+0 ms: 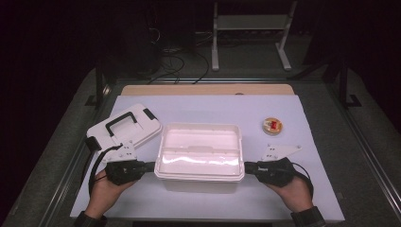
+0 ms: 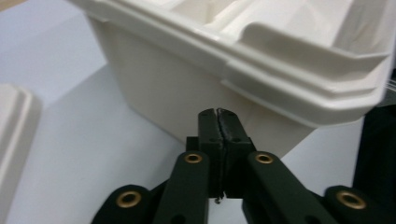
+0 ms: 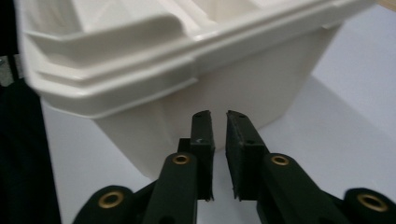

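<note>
A white plastic box (image 1: 198, 156) stands open in the middle of the white table sheet, with a ribbed tray inside. My left gripper (image 1: 152, 166) points at its left wall from the side. In the left gripper view the jaws (image 2: 218, 114) are shut together with nothing between them, just below the box's (image 2: 187, 93) overhanging rim. My right gripper (image 1: 248, 167) points at the right wall. In the right gripper view its jaws (image 3: 218, 117) stand a narrow gap apart, empty, close under the rim of the box (image 3: 224, 88).
The box's white lid (image 1: 124, 126) with a black handle lies at the left, just behind my left hand; its edge (image 2: 14, 140) is in the left gripper view. A small round yellow and red thing (image 1: 273, 125) lies at the back right. A wooden board (image 1: 208, 89) borders the far edge.
</note>
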A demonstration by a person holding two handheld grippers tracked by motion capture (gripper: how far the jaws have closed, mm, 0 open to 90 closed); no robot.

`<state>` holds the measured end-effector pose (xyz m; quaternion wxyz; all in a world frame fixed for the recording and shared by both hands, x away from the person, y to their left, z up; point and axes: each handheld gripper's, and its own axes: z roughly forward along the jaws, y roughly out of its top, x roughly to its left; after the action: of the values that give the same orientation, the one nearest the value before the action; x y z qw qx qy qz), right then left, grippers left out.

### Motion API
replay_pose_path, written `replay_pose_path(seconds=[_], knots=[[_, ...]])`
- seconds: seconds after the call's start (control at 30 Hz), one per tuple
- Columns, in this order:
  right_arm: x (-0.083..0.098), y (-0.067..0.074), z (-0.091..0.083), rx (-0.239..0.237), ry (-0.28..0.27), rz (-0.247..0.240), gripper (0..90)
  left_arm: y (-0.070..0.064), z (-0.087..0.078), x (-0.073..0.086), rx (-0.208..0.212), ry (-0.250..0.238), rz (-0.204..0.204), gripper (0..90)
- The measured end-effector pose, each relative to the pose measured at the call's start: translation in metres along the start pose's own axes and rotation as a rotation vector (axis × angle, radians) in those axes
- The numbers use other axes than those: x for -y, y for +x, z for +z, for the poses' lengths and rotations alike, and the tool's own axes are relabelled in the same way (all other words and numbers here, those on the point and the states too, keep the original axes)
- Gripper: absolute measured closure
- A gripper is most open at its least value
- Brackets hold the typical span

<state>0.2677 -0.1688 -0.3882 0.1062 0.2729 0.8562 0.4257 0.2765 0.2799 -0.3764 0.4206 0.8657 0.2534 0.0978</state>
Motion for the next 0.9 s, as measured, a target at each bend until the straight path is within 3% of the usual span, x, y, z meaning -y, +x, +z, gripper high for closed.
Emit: replay_pose_path(seconds=[0.13,0.17,0.23,0.3,0.37,0.47,0.5,0.53,0.63,0.77,0.9], knots=[[0.005,-0.008,0.0,0.046,0.013,0.028,64.0,0.007,-0.002,0.009,-0.057,0.041,-0.014,70.7],[0.007,-0.012,0.0,0.057,0.019,0.033,60.7,0.009,-0.003,0.012,-0.074,0.051,-0.018,61.5],[0.007,-0.013,0.0,0.063,0.019,0.037,58.6,0.012,-0.003,0.019,-0.107,0.08,-0.03,58.0],[0.008,-0.019,-0.002,0.082,0.02,0.05,51.9,0.016,-0.004,0.027,-0.13,0.093,-0.046,44.1],[0.009,-0.02,-0.003,0.087,0.019,0.054,50.0,0.019,-0.004,0.035,-0.153,0.108,-0.058,40.0],[0.011,-0.028,-0.003,0.099,0.031,0.072,43.4,0.023,-0.004,0.045,-0.172,0.125,-0.074,23.5],[0.011,-0.028,-0.003,0.099,0.031,0.072,43.4,0.024,-0.003,0.048,-0.174,0.134,-0.079,23.5],[0.011,-0.031,-0.004,0.099,0.032,0.081,41.3,0.023,-0.002,0.053,-0.179,0.145,-0.078,17.1],[0.01,-0.034,-0.005,0.105,0.033,0.078,39.0,0.022,0.0,0.059,-0.193,0.155,-0.079,10.8],[0.006,-0.041,-0.011,0.102,0.018,0.094,36.6,0.023,0.005,0.066,-0.182,0.165,-0.089,1.5],[0.002,-0.044,-0.015,0.095,0.011,0.091,35.4,0.023,0.009,0.071,-0.172,0.175,-0.091,0.0]])
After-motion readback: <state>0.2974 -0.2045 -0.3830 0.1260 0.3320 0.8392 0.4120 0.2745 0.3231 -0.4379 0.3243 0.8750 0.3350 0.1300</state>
